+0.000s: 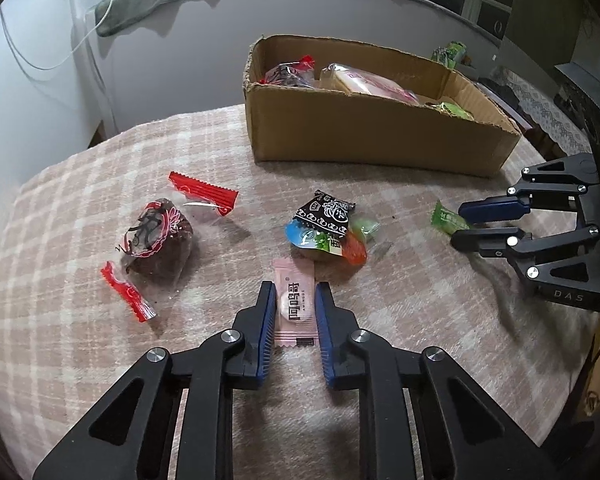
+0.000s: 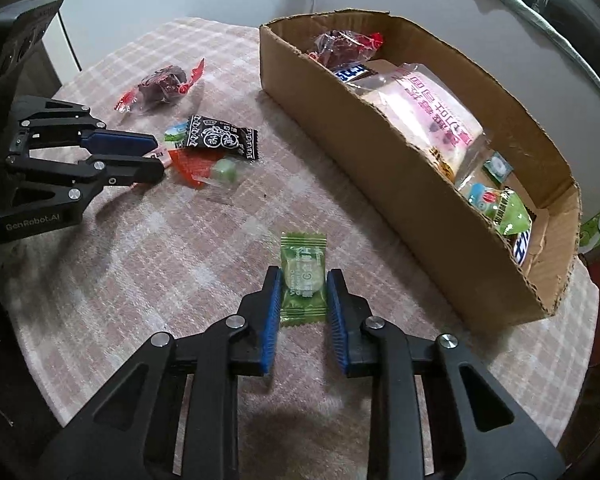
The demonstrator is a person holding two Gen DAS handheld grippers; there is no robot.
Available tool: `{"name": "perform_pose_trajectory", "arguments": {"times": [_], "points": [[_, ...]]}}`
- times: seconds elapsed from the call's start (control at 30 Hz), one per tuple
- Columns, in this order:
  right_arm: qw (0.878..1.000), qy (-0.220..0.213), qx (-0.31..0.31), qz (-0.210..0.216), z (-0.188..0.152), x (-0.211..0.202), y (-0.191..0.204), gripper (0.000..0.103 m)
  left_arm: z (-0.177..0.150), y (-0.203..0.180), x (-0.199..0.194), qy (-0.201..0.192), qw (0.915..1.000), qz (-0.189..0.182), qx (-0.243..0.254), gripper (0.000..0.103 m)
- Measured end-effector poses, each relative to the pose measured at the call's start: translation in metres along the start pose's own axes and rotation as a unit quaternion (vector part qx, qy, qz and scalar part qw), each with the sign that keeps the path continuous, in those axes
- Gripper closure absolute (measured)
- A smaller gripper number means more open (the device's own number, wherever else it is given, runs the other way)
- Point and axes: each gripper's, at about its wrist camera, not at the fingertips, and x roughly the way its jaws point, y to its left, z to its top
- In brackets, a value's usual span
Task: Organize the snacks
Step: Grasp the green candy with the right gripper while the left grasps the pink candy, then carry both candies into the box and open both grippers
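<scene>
- Left tool (image 1: 295, 304): fingers set either side of the pink candy packet (image 1: 293, 303), which lies flat on the table (image 1: 80, 184). The blue pads sit at the wrapper's edges; firm pinch or only bracketing, cannot tell.
- Right tool (image 2: 303, 294): same posture around the green candy packet (image 2: 303, 280), also flat on the plaid cloth. Pads close to both edges; grip pressure not readable.
- Judgement: both tools are at the pick-up step, one sweet each, neither lifted.
- Left on the table, outward from the left tool: a small heap just beyond the pink packet, comprising a black patterned packet (image 1: 327, 213) on top, an orange wrapper (image 1: 354, 252) and a pale green sweet (image 1: 366, 227); further left, a dark cake in clear wrap with red ends (image 1: 158, 240).
- Cardboard box (image 2: 400, 184) stands open-topped at the far side of the table, well apart from both tools.
- Box contents, seen from the right wrist view: a second dark cake in red-ended wrap (image 2: 342, 48), a large pink-printed bag (image 2: 428, 116), a green triangular packet (image 2: 514, 214), plus a few smaller wrappers I cannot identify.
- Judgement: roughly half sorted; about six items still outside the box, counting the two between the fingers.
</scene>
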Motion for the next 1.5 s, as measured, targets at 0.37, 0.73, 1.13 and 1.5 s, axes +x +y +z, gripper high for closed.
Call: {"name": "perform_pose_trajectory", "arguments": {"times": [0.37,0.73,1.13,1.5], "points": [[0.999,-0.024,0.044,0.002,-0.012,-0.014,-0.011,0.08,-0.009,0.004,-0.014,-0.016,0.9996,-0.004,-0.022,0.085],[0.995,-0.067,0.069,0.01,-0.011,-0.053,-0.02,0.08,0.012,0.011,-0.052,-0.075,0.996,-0.022,-0.044,0.085],[0.987,-0.124,0.097,-0.017,0.01,-0.102,-0.056,0.08,0.069,0.02,-0.075,-0.136,0.9897,-0.014,-0.041,0.085],[0.983,-0.136,0.118,-0.047,0.03,-0.108,-0.094,0.08,0.111,0.004,-0.062,-0.145,0.9891,-0.016,-0.017,0.085]]}}
